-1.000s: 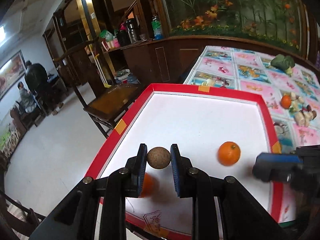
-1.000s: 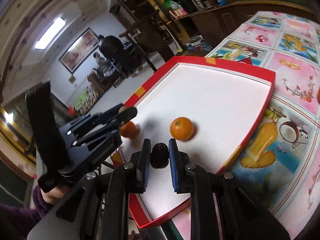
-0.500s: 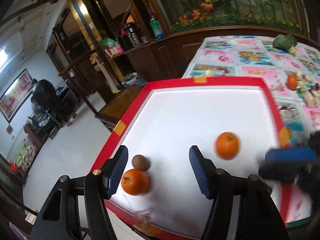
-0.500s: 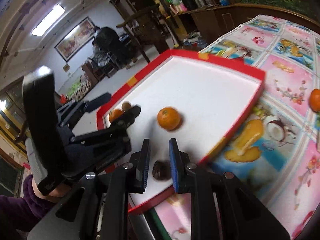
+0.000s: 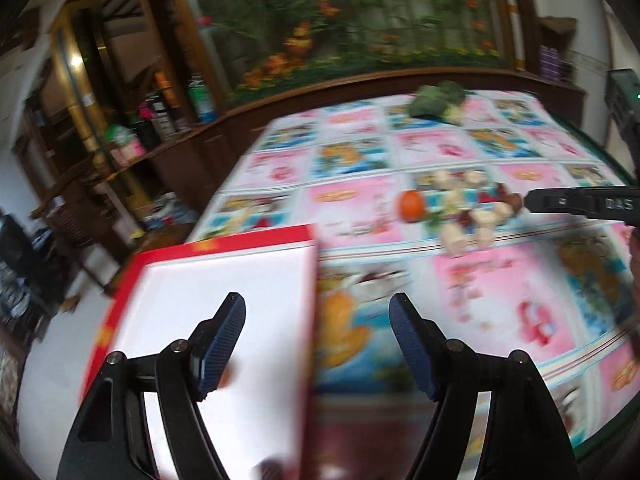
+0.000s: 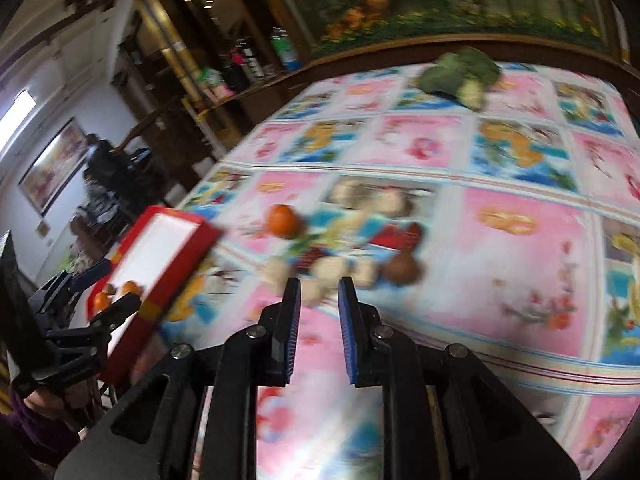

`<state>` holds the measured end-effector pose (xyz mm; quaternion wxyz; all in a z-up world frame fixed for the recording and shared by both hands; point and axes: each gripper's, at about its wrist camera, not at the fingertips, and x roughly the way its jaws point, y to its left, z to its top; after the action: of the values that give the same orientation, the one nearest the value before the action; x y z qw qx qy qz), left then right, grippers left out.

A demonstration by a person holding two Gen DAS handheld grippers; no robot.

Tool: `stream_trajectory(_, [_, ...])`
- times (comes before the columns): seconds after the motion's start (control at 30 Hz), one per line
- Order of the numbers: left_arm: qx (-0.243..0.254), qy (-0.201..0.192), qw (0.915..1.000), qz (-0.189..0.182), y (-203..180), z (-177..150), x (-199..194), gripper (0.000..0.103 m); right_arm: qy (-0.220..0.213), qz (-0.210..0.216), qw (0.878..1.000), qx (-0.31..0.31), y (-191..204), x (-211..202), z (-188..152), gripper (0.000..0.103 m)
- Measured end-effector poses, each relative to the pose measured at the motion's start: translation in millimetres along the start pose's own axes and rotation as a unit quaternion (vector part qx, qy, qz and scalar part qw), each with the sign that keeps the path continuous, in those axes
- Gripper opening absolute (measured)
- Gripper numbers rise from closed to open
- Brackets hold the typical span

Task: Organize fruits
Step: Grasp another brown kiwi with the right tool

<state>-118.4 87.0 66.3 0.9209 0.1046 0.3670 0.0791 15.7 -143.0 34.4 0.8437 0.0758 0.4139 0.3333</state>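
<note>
On the flowered tablecloth (image 6: 520,248), at 12 o'clock from my right gripper (image 6: 318,292), the loose fruit lies crowded: an orange (image 6: 283,221), a brown round fruit (image 6: 401,268), pale pieces I cannot name. My right jaws stand a little apart with nothing between them; my left gripper (image 5: 318,320) is spread wide and empty, the red tray (image 5: 224,244) at its 10 o'clock. Both views are blurred, so I risk knocking neighbours and rolling them away.

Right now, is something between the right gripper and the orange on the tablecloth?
Nothing visible blocks it. The right gripper, open and empty, points over bare tablecloth at the pile of small items. The orange lies just beyond the pile's left end, to the left of the gripper's line. The red tray is further left.
</note>
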Motion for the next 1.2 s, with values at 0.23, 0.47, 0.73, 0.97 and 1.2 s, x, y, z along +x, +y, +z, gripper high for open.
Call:
stream_trajectory(0.23, [-0.003, 0.037, 0.9976, -0.058, -38.1, 19.9, 41.6, 0.074, -0.001, -0.023, 0.999, 0.047, -34.0, 7.2, 7.3, 0.021])
stream_trajectory(0.47, [-0.008, 0.054, 0.9952, -0.081, -51.5, 22.4, 55.0, 0.074, 0.020, -0.058, 0.997, 0.046, -33.4, 31.9, 7.7, 0.021])
stream_trajectory(0.73, [-0.012, 0.068, 0.9927, -0.098, -58.5, 28.4, 70.6, 0.074, 0.021, -0.080, 0.996, 0.022, -25.9, 48.7, 11.7, 0.021])
stream_trajectory(0.97, [-0.015, 0.076, 0.9906, -0.113, -66.4, 33.1, 81.0, 0.074, 0.016, -0.065, 0.997, 0.040, -29.6, 51.1, 17.1, 0.030])
stream_trajectory(1.2, [-0.034, 0.086, 0.9874, -0.129, -67.5, 32.8, 93.5, 0.069, 0.005, -0.083, 0.996, 0.023, -25.8, 53.8, 18.6, 0.026])
